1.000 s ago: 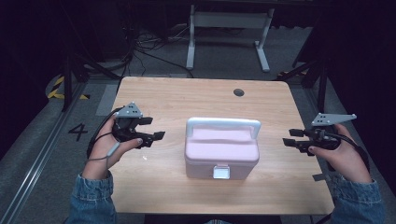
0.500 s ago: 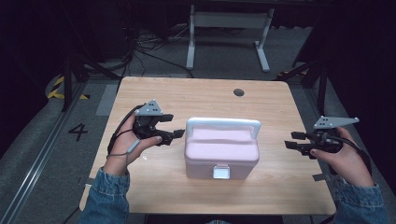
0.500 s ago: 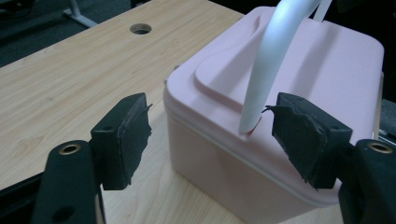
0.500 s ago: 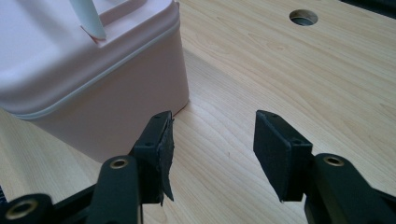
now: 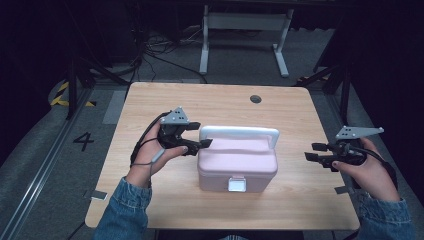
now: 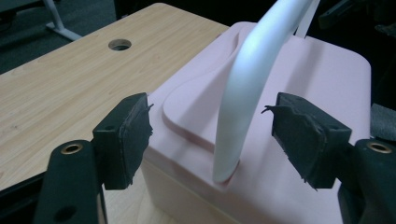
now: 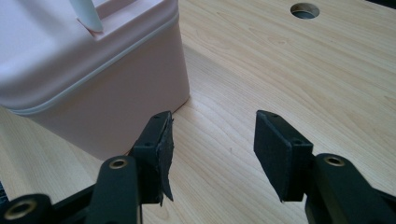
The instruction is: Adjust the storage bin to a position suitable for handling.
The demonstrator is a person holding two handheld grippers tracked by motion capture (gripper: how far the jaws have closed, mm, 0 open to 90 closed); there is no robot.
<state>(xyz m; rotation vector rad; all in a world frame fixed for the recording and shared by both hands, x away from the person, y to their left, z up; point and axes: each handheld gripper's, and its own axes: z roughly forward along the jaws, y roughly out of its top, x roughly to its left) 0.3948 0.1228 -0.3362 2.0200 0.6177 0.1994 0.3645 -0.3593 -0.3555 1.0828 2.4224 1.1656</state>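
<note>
My left hand-held gripper [image 5: 199,143] has come in from the left edge of the bench toward the centre of the high view and now sits at the left end of the pale pink plastic carry box with rounded corners [image 5: 237,165]. In the left gripper view the jaws stand apart with the box's white arched plastic handle [image 6: 243,88] rising between them, near where it meets the lid. Neither pad presses on it; a clear gap shows on both sides.

My right hand-held gripper [image 5: 318,153] has not shifted. It hovers well apart from the box at centre right of the high view, jaws apart, nothing between them but bare wood.

The box sits mid-frame on the light wood-grain bench [image 5: 200,102], lid down, with the white front latch [image 5: 236,184] facing the bottom of the frame.

My judgement: the approach to the handle is about done. The next move would be closing the left jaws on the handle's end, and no grip has been made yet.

Writing: a dark numeral "4" [image 5: 83,141] on the grey floor at the left of the high view. I can read no brand or label on the box or on either gripper.
</note>
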